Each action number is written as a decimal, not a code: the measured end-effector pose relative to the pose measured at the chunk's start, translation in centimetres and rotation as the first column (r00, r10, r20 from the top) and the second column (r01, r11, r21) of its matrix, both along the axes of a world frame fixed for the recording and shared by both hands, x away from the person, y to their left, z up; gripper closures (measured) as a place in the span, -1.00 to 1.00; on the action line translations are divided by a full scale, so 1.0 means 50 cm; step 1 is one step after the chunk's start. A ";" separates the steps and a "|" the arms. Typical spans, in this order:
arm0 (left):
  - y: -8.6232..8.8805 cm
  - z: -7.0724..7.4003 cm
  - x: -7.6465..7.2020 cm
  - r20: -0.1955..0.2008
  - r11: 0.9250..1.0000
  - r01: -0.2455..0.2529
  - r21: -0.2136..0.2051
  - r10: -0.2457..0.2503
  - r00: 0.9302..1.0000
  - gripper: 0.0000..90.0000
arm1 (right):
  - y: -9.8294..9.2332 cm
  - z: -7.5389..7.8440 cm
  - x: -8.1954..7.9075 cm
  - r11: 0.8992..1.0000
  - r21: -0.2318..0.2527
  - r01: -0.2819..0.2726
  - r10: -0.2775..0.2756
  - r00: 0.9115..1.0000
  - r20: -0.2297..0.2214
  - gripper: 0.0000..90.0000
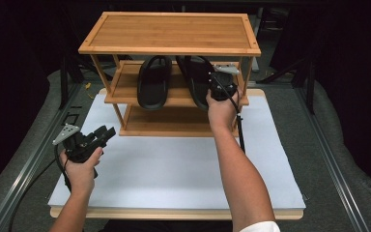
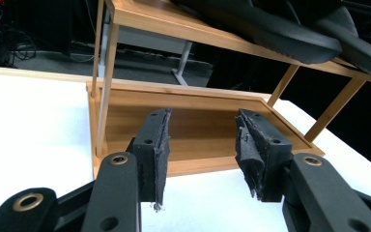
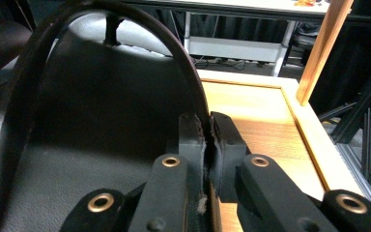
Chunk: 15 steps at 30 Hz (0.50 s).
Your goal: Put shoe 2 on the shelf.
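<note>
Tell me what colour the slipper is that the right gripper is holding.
Black. The slipper shows best in the high view, on the wooden rack's middle shelf.

The left hand (image 1: 81, 162) rests low at the near left, forearm coming in from the near edge, wrist bent a little. Its left gripper (image 1: 107, 133) points far and to the right, fingers (image 2: 154, 154) standing wide apart with nothing between them. The right arm stretches far ahead, nearly straight, a white sleeve at its near end. The right hand (image 1: 221, 107) holds the right gripper (image 1: 211, 82) pointing away, fingers (image 3: 192, 142) pressed close together.
</note>
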<state>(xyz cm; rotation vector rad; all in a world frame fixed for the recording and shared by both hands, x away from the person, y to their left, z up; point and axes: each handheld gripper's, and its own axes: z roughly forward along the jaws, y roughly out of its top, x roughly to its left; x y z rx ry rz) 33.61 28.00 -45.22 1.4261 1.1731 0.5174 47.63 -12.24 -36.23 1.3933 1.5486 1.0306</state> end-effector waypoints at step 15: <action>-0.005 -0.004 0.003 -0.003 1.000 0.007 0.002 -0.007 1.000 0.24 | 0.012 -0.011 0.018 0.999 0.019 0.027 -0.026 1.000 -0.009 0.78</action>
